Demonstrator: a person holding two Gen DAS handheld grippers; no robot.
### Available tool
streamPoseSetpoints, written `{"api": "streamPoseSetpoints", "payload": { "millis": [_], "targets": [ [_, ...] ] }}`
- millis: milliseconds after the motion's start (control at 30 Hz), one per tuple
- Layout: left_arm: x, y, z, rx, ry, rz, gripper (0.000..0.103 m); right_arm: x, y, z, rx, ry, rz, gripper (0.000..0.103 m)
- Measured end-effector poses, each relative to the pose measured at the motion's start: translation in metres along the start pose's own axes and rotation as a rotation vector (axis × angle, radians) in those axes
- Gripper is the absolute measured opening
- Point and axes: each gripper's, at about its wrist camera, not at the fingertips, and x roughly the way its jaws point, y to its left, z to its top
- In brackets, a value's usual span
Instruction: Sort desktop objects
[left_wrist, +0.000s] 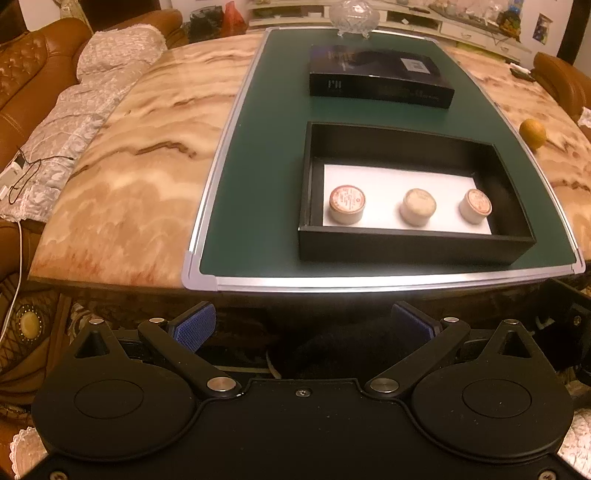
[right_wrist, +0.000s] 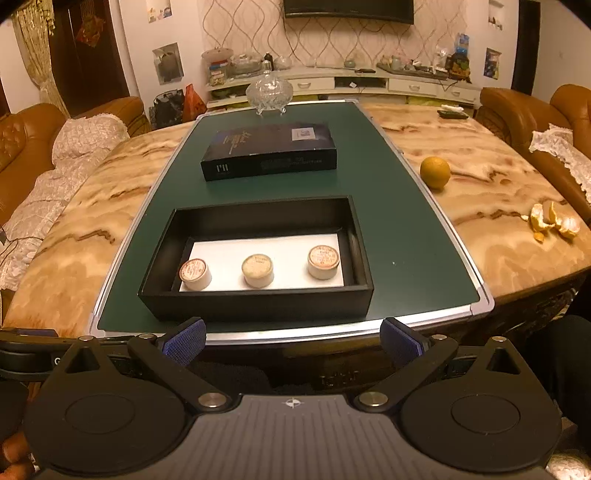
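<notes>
Three little round jars (right_wrist: 257, 270) sit in a row inside the open black box (right_wrist: 255, 299). Both the left gripper (left_wrist: 303, 326) and right gripper (right_wrist: 292, 341) hang back off the surface, jaws wide and empty. Next, I think, the lid (right_wrist: 269, 155) behind goes on the box.

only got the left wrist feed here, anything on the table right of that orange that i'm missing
Observer: Yes, the right wrist view shows orange peel pieces lying on the marble table, nearer than the whole orange.
Operator: is the right gripper holding anything
Observer: No. The right gripper is open and bare, short of the green board.
Operator: anything past the glass dish
Observer: A low white cabinet crowded with small items, and a dark screen on the wall above it.
</notes>
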Motion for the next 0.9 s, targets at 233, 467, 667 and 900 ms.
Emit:
{"api": "streamPoseSetpoints", "payload": {
  "millis": [233,467,667,900],
  "targets": [
    [-0.003,-0.005,-0.006,0.012,-0.004,-0.001,0.103,-0.003,-0.003,-0.006,0.008,0.006,0.001,0.103],
    [-0.004,-0.009,-0.006,0.019,-0.003,-0.003,0.103,-0.001,-0.007,-0.007,0.014,0.009,-0.004,0.103],
    [-0.002,-0.011,-0.004,0.022,0.002,-0.005,0.103,0.005,-0.01,-0.007,0.017,0.018,-0.009,0.103],
    [0.003,-0.012,0.002,0.021,0.014,-0.005,0.103,0.012,-0.012,-0.004,0.013,0.029,-0.013,0.103]
  ]
}}
